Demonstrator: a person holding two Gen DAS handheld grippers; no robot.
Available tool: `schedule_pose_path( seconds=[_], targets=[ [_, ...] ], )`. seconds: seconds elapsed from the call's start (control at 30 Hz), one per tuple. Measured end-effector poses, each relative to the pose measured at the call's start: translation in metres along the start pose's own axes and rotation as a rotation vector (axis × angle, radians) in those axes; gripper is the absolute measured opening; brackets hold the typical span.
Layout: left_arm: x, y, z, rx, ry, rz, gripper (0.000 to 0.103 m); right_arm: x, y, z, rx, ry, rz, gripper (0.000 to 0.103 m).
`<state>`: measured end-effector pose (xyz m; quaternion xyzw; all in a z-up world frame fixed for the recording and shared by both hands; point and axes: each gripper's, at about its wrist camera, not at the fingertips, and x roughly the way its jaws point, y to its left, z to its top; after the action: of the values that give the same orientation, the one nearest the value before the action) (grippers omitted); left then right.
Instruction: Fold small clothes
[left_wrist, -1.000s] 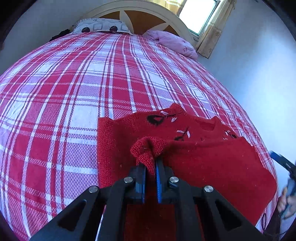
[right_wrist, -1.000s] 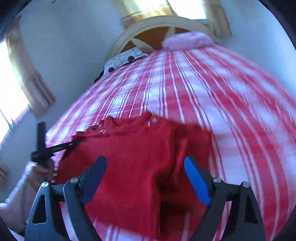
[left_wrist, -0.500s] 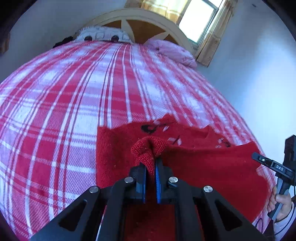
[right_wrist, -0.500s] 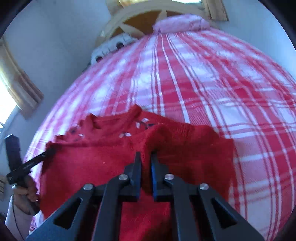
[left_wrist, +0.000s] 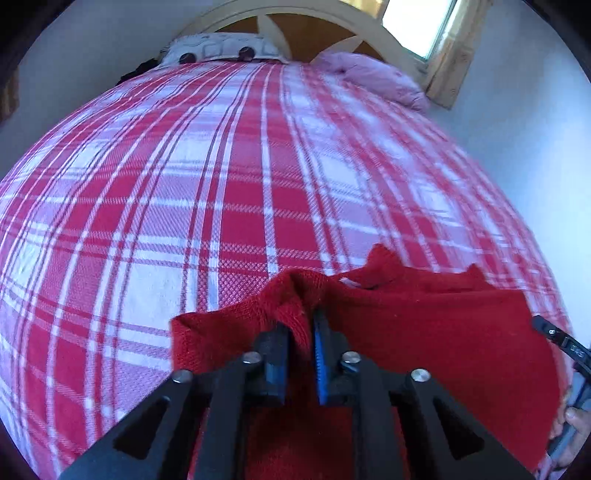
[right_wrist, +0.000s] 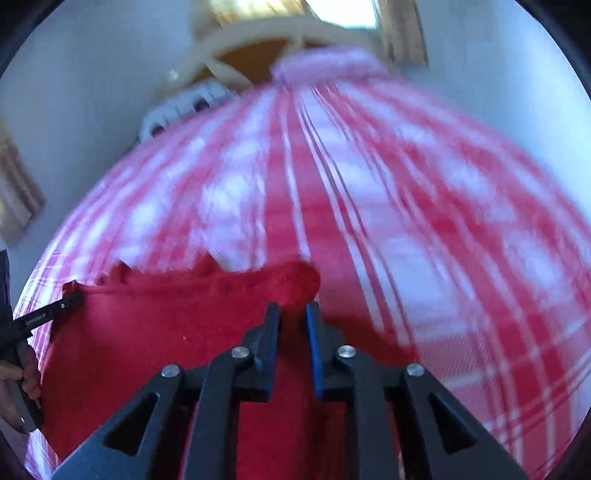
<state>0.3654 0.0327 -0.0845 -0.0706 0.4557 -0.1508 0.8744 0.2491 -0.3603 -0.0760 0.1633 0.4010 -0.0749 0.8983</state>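
A red knitted sweater (left_wrist: 424, 332) lies on the near part of a red-and-white plaid bed cover (left_wrist: 221, 184), with its near edge raised and carried over itself. My left gripper (left_wrist: 299, 325) has a bunched fold of it filling the gap between its pads, and its jaws are opening. In the blurred right wrist view the sweater (right_wrist: 147, 332) spreads to the left. My right gripper (right_wrist: 292, 314) holds a hump of it at its tips, and its jaws are opening too. Each view shows the other tool at the sweater's far side, gripped by a hand (right_wrist: 22, 373).
A patterned pillow (left_wrist: 221, 50) and a pink pillow (left_wrist: 373, 74) lie against the arched wooden headboard (left_wrist: 295, 14) at the far end. A window (left_wrist: 417, 26) with curtains is at the back right. White walls flank the bed.
Both grippers carried the sweater's edge forward toward the headboard, covering the embroidered front. The right gripper went from wide open to closed on the fabric. Both gaps now look slightly wider.
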Motion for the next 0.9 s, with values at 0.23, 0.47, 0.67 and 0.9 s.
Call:
schedule_pose_path(
  seconds=[0.23, 0.47, 0.67, 0.9],
  targets=[
    [-0.092, 0.039, -0.008, -0.028, -0.138, 0.084, 0.038, -0.105, -0.037, -0.041, 0.091, -0.229, 0.081, 0.08],
    [-0.109, 0.027, -0.098, -0.061, -0.095, -0.066, 0.042, -0.142, -0.026, -0.108, 0.061, -0.204, 0.218, 0.08],
    [-0.09, -0.017, -0.141, 0.078, -0.114, 0.058, 0.047, -0.112, 0.007, -0.131, -0.064, -0.096, 0.153, 0.066],
    [-0.09, -0.02, -0.144, 0.123, -0.097, 0.071, 0.055, -0.097, 0.016, -0.143, -0.099, -0.008, 0.2, 0.013]
  ],
)
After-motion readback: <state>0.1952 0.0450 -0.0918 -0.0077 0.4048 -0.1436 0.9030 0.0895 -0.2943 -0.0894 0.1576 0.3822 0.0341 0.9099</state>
